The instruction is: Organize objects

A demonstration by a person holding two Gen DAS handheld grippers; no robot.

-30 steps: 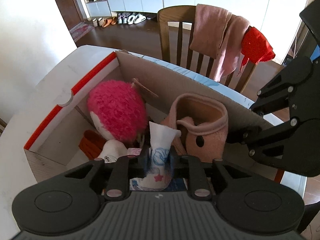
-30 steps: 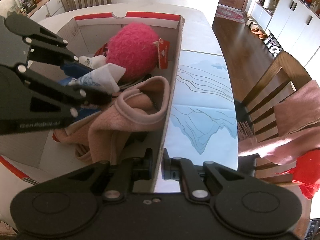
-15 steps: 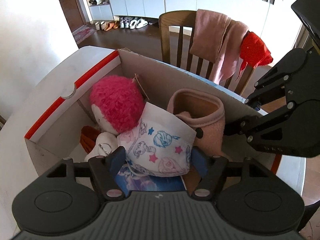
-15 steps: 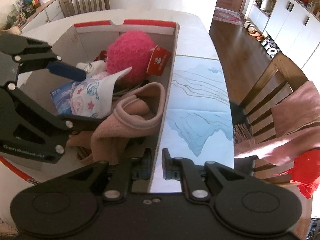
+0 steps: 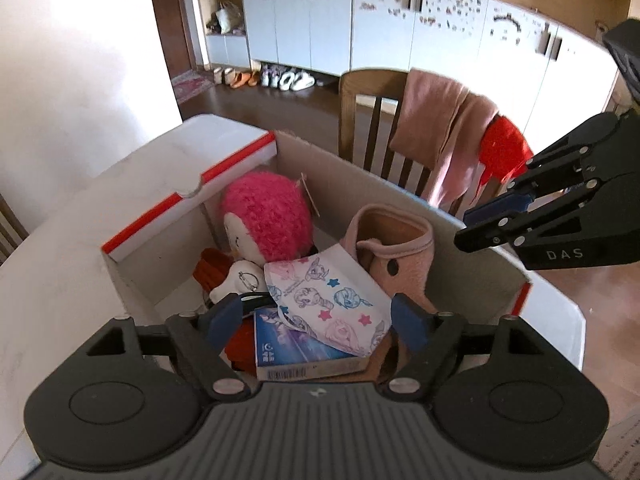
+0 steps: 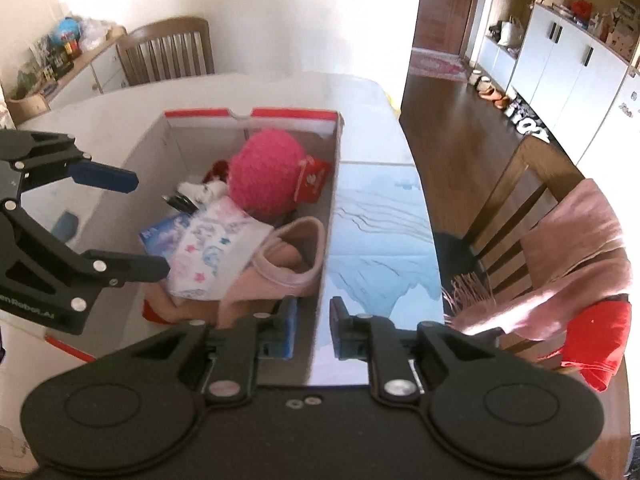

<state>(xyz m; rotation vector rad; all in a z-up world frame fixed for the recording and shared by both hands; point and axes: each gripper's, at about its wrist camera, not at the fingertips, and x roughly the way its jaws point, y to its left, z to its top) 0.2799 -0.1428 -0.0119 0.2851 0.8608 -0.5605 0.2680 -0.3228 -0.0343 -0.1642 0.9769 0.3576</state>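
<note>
Left gripper (image 5: 316,318) wide apart over the cardboard box (image 5: 360,176), jaws just been opening, nothing pinched; printed pouch (image 5: 332,300) lies loose below, on a blue carton (image 5: 288,344) inside the box, next to pink-haired plush doll (image 5: 268,216) and pink fleece garment (image 5: 396,240); right gripper (image 6: 313,330) parted slightly, jaws just been opening, straddling the box's near wall, pads not pressing it; box sits on white table (image 6: 240,88).
</note>
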